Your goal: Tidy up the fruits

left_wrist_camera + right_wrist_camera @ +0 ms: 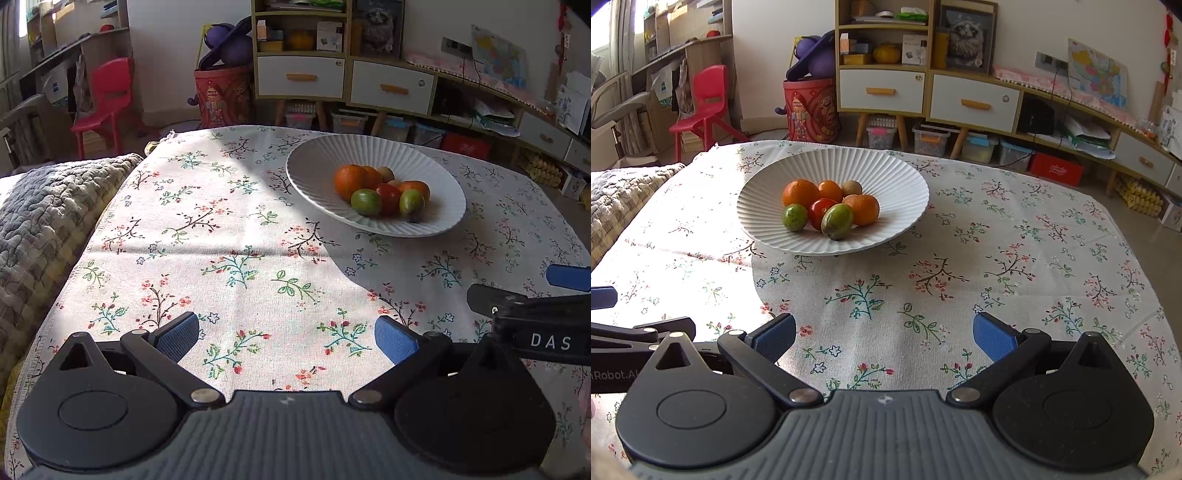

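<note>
A flowered tablecloth (923,280) covers the table, with a band of bright sunlight across its left part and shade under and around the dish. Ahead of both tools, past the far table edge, stands a wooden shelf unit (886,55) with white drawers, a low sideboard (1071,110) running off to the right, storage boxes on the floor beneath, a red chair (705,107) and a red bin (810,109) to the left. A quilted blanket (48,206) lies against the table's left edge.

The left gripper (286,338) hangs low over the near cloth, its blue pads spread wide with nothing between them. The right gripper (884,339) is just beside it, likewise spread and empty; each shows at the edge of the other's view.

The white ribbed dish (894,177) sits ahead of the right gripper and slightly left, ahead-right of the left one. In it lie the fruits (831,206) in a touching cluster: three orange ones, a red one, two green ones and a small brownish one at the back.

Bare cloth lies between both tools and the dish, and wide bare cloth to the right of it, up to the table's right edge.
</note>
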`<action>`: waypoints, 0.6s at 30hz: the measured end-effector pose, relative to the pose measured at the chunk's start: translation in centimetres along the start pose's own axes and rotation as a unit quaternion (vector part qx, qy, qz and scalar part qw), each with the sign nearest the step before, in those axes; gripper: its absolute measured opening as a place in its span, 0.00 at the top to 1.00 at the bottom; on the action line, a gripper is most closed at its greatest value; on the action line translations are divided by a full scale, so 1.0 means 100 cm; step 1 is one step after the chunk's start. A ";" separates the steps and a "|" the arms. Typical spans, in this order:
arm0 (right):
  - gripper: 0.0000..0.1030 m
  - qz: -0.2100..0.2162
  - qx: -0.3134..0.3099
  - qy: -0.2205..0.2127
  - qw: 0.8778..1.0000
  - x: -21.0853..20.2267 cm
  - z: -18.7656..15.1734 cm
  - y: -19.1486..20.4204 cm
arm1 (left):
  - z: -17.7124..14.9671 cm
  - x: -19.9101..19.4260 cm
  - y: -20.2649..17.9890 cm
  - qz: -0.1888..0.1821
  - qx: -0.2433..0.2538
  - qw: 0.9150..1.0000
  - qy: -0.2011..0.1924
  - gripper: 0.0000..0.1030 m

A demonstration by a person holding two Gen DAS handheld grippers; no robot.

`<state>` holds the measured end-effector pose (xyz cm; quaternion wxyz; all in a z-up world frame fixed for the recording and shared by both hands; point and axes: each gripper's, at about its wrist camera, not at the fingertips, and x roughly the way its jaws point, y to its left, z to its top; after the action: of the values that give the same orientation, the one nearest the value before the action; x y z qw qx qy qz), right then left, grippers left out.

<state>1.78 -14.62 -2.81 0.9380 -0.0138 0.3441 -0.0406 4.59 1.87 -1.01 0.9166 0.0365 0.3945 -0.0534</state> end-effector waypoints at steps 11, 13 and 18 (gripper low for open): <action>0.01 0.000 -0.001 0.000 1.000 0.001 0.000 0.000 | 0.000 0.000 0.000 0.001 0.002 1.000 -0.001 0.12; 0.01 0.000 -0.001 0.000 1.000 0.000 0.000 0.000 | 0.001 0.000 0.000 0.002 0.003 1.000 -0.001 0.12; 0.01 0.000 -0.001 0.000 1.000 0.000 -0.001 0.001 | 0.000 0.000 -0.001 0.002 0.005 1.000 -0.003 0.12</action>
<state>1.78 -14.54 -2.89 0.9381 -0.0150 0.3438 -0.0399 4.64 1.78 -1.01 0.9176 0.0415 0.3918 -0.0531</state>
